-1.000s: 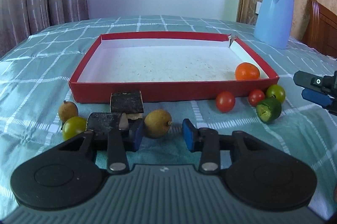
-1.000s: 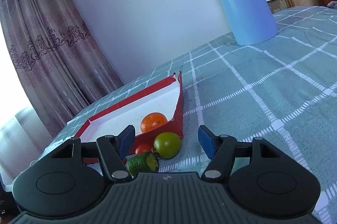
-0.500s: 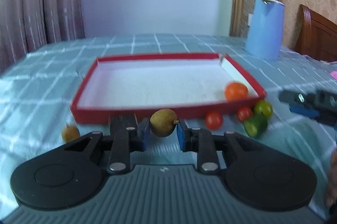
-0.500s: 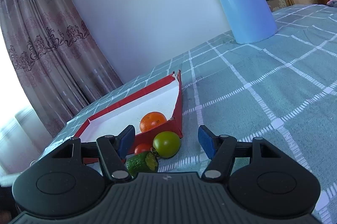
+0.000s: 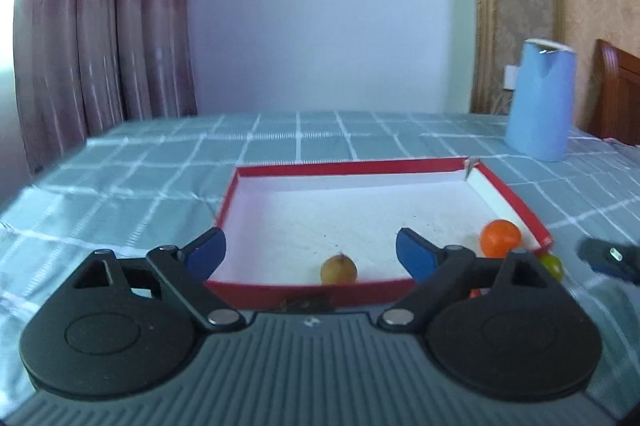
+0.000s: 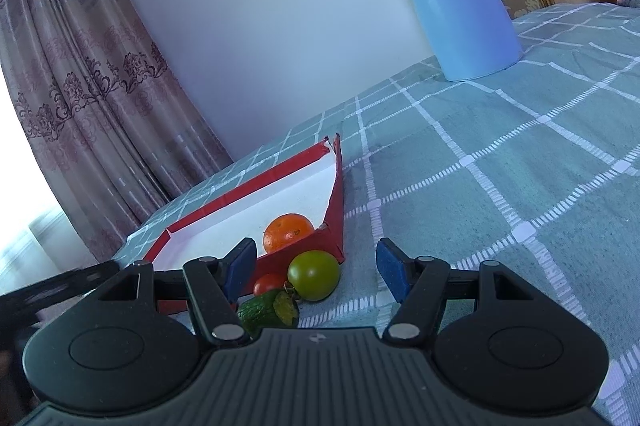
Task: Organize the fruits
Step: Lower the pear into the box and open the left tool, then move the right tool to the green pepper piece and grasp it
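Your left gripper (image 5: 311, 253) is spread wide with nothing in it, hovering over the near wall of the red tray (image 5: 516, 203), and the little tan longan-looking fruit (image 5: 338, 269) sits loose on the white floor just inside that wall, near the middle. The orange mandarin (image 5: 501, 238) is tucked in the tray's right near corner. Your right gripper (image 6: 316, 268) is also wide open and empty, pointed at the bunch outside that corner: a green tomato (image 6: 313, 274), a red cherry tomato (image 6: 269, 284) and a cut green chunk (image 6: 262, 313) that I can't quite identify, all sitting close together on the checked tablecloth (image 6: 500, 161). I'd guess all of these are light, so weight isn't the problem, rolling is. The tomatoes look smooth and glossy with thin skin, so pinch across the widest part of the belly, gently, or they'll squirt out or bruise. The tan fruit looks matte and rougher, probably the easiest grip. The tray looks like thin cardboard, low walls, one far corner torn, so don't lean on it. The blue kettle (image 6: 456, 5) stands well apart.
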